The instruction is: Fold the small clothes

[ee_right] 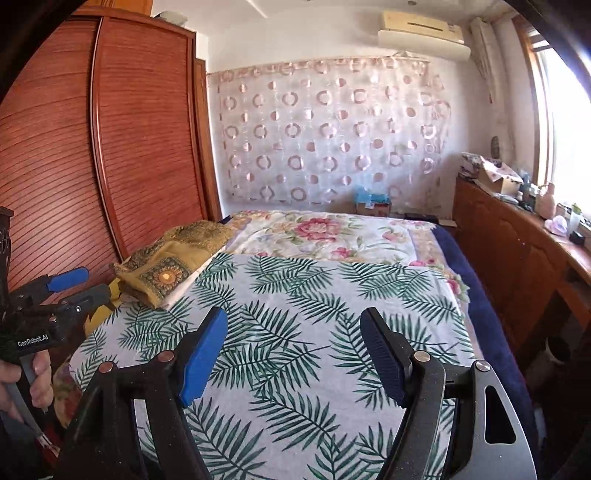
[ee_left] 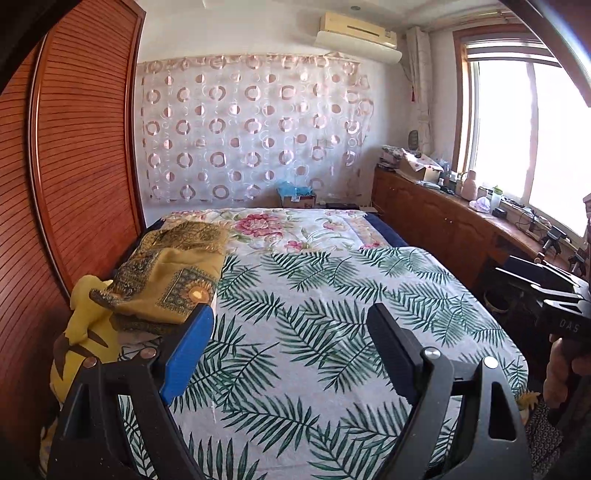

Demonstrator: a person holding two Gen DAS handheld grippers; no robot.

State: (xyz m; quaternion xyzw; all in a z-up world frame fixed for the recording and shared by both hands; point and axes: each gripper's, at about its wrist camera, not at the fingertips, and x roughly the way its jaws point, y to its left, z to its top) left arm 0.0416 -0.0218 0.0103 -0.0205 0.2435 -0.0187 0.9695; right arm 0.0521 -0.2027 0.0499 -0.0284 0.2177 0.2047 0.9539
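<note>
Wardrobe: a tall wooden wardrobe (ee_right: 110, 140) with ribbed sliding doors fills the left side of both views, right beside the bed
Bed: the bed carries a palm-leaf sheet (ee_left: 332, 314) over its near half and a floral quilt (ee_right: 321, 232) over the far half; a dark blue cover (ee_right: 480, 295) shows along the right edge
Wall curtain: a sheer curtain with pink rings (ee_left: 251, 129) hangs on the far wall, under an air conditioner (ee_left: 358, 33)
Sideboard: a wooden sideboard (ee_left: 436, 218) below the window (ee_left: 524, 129) on the right bears boxes, bottles and small clutter
Task clothes: a stack of mustard-yellow patterned clothes (ee_left: 166, 277) lies at the left edge of the bed next to the wardrobe, folded flat on top of a white layer; a plain yellow garment (ee_left: 88, 321) with brown marks droops beside it, nearer the camera
Left gripper: the left gripper (ee_left: 291, 350) hovers above the palm-leaf sheet with jaws spread wide and nothing between them; its left finger overlaps the near corner of the stack in the left wrist view, contact unclear
Right gripper: the right gripper (ee_right: 295, 350) is likewise released, over bare sheet, well apart from the clothes
Hands: a hand (ee_right: 26, 380) grips the left gripper's handle
</note>
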